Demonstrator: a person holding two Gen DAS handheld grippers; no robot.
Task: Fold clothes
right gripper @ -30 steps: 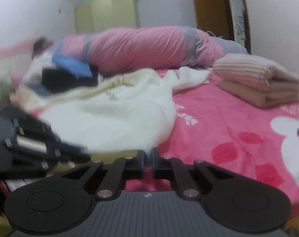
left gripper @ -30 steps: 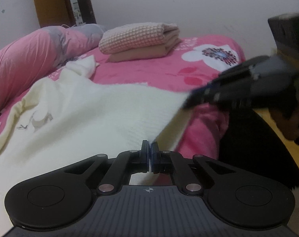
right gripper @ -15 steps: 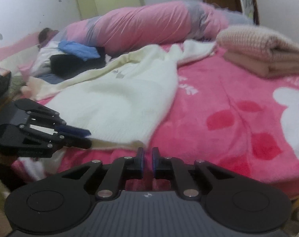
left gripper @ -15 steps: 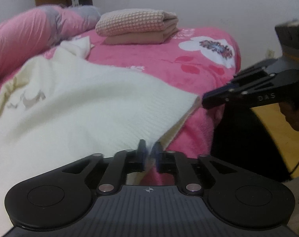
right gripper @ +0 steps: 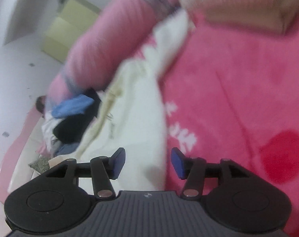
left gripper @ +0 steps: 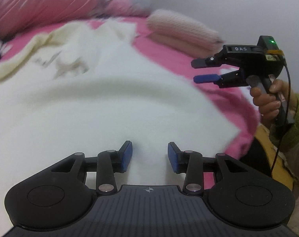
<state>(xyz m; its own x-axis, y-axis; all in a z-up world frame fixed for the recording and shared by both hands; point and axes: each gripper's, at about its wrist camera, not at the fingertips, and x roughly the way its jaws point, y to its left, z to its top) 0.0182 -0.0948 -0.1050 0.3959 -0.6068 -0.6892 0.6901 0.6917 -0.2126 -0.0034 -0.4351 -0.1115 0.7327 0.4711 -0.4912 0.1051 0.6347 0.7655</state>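
Both tongs (left gripper: 149, 156) (right gripper: 148, 163) spread wide over cream sweater (left gripper: 102, 106); folded stack (left gripper: 181, 32) lies beyond

Cream knit sweater (left gripper: 102, 102) lies spread flat on my pink bed (left gripper: 224, 90), unfolded, faint grey print near its 10 o'clock end, sleeve trailing toward 12. Folded pink-beige clothes stack (left gripper: 181, 31) sits at 1 o'clock.

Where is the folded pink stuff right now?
In the left wrist view, the folded pink pile sits at the far side of the pink bed cover, beyond the white sweater and just past the right hand-held gripper.
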